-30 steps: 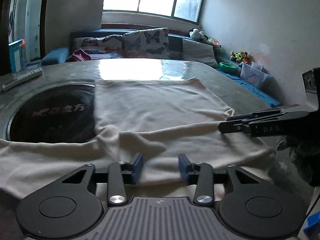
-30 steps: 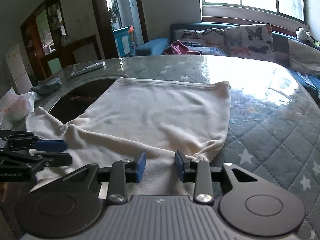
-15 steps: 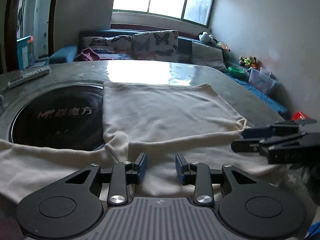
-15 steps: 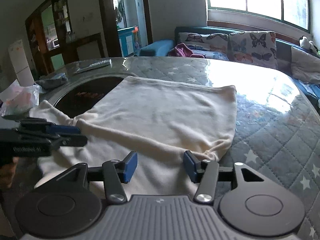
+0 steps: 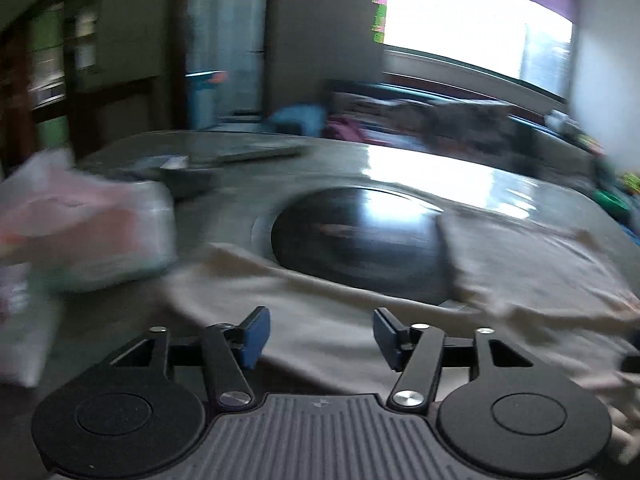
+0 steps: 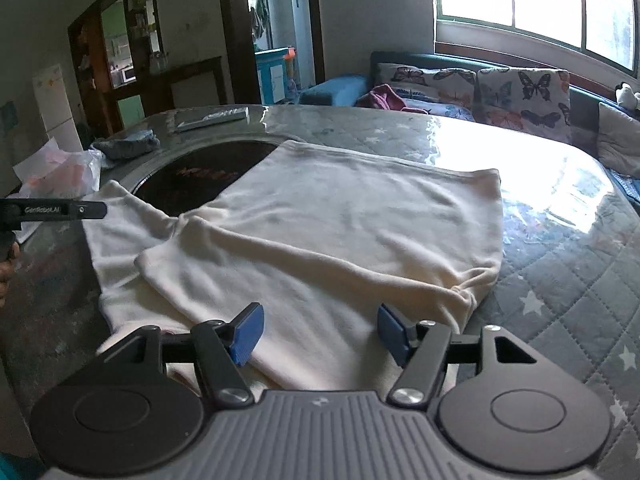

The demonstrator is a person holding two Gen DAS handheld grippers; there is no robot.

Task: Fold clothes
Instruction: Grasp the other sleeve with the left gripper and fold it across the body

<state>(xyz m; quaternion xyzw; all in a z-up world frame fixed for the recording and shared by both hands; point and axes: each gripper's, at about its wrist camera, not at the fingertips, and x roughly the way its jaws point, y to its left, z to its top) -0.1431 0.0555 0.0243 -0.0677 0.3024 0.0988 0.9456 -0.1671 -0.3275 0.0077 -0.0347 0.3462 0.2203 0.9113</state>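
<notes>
Both my grippers gape empty: left gripper (image 5: pixel 320 334) lower centre over the cream garment's (image 6: pixel 340 232) left sleeve (image 5: pixel 248 280); I'd pinch its edge squarely, right gripper (image 6: pixel 320 334) anchoring.

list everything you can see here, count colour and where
garment: 1, cream, spread on table, near edge folded over
table: 1, grey quilted star cover, under garment
round inset: 1, black, left of garment, partly covered
remote: 1, grey, far left table edge
plastic bag: 1, clear with pink contents, left
butterfly cushions: 2, pale, sofa behind
left gripper: 1, black, blue pads, open above sleeve
right gripper: 1, black, blue pads, open above folded edge
</notes>
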